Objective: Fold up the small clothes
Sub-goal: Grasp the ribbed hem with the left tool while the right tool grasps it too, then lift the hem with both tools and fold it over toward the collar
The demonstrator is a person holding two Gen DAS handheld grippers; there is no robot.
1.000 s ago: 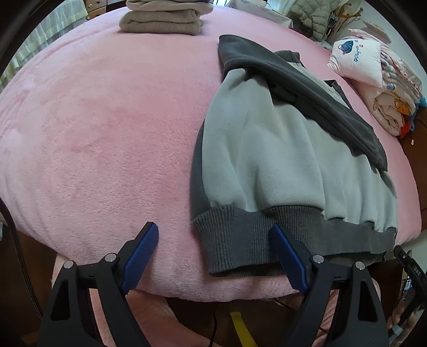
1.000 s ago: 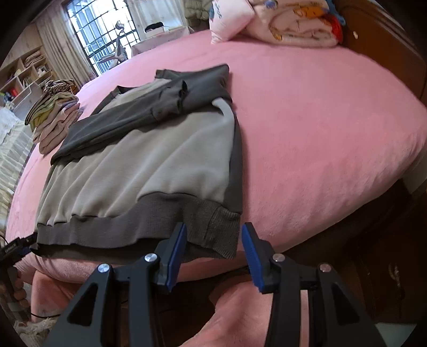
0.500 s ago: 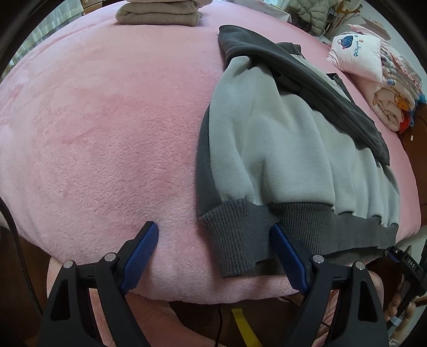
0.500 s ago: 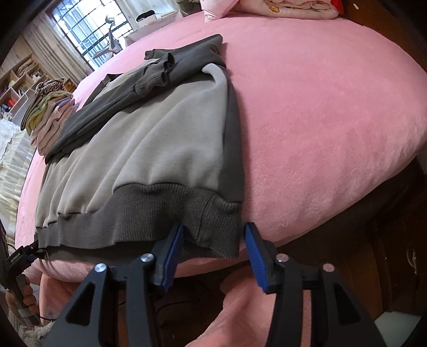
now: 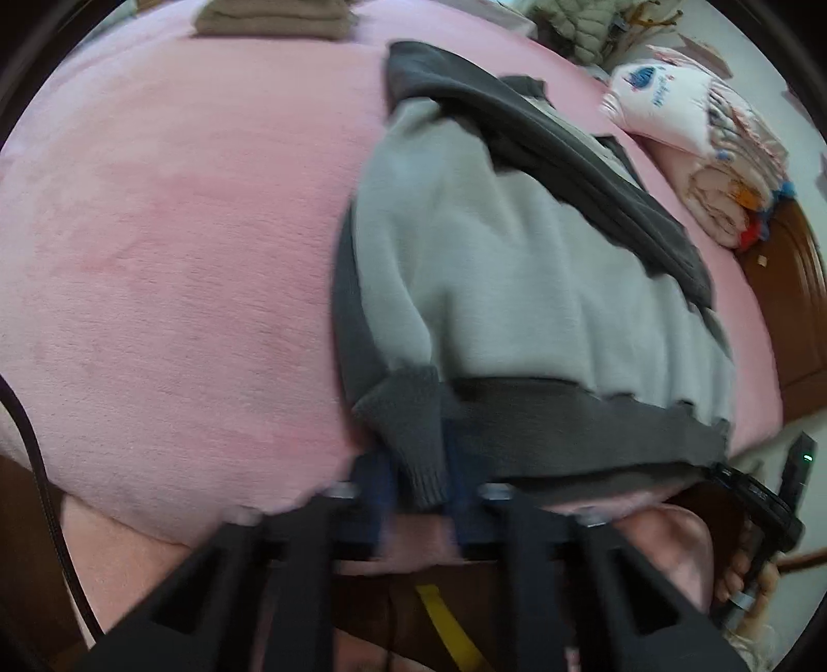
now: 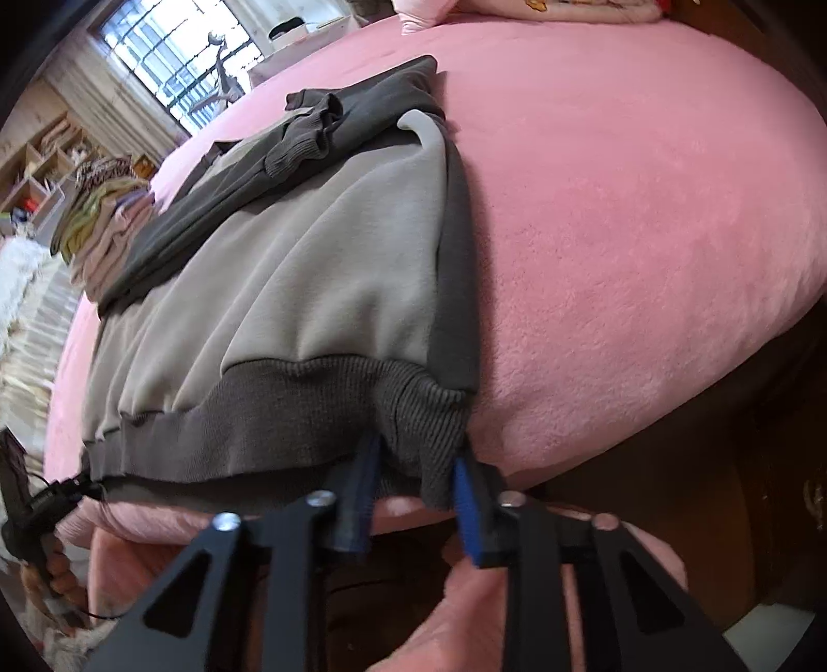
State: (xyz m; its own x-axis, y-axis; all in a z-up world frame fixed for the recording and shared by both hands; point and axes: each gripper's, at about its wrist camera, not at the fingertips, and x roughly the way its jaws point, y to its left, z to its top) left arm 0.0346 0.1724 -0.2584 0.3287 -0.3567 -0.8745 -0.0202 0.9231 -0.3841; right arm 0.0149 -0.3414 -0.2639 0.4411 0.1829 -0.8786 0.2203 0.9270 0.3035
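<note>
A grey sweatshirt [image 5: 517, 289] with dark sleeves and a dark ribbed hem lies flat on the pink bed [image 5: 181, 232], sleeves folded across its upper part. My left gripper [image 5: 416, 465] is shut on the hem's left corner, which bunches up between the blue pads. In the right wrist view the same sweatshirt [image 6: 310, 269] reaches the bed's near edge. My right gripper [image 6: 416, 475] has its jaws closing on the hem's right corner, and the ribbed cloth is pinched between the pads.
A stack of folded beige clothes [image 5: 269, 18] sits at the far edge of the bed. Pink folded bedding [image 5: 698, 155] lies by the wooden headboard [image 5: 796, 310]. Another folded pile [image 6: 103, 217] sits left of the sweatshirt. Bare pink blanket [image 6: 620, 207] spreads to the right.
Both grippers have closed on the hem corners: the left from wide open, the right from half open. The hem now bunches and lifts slightly between the pads.
</note>
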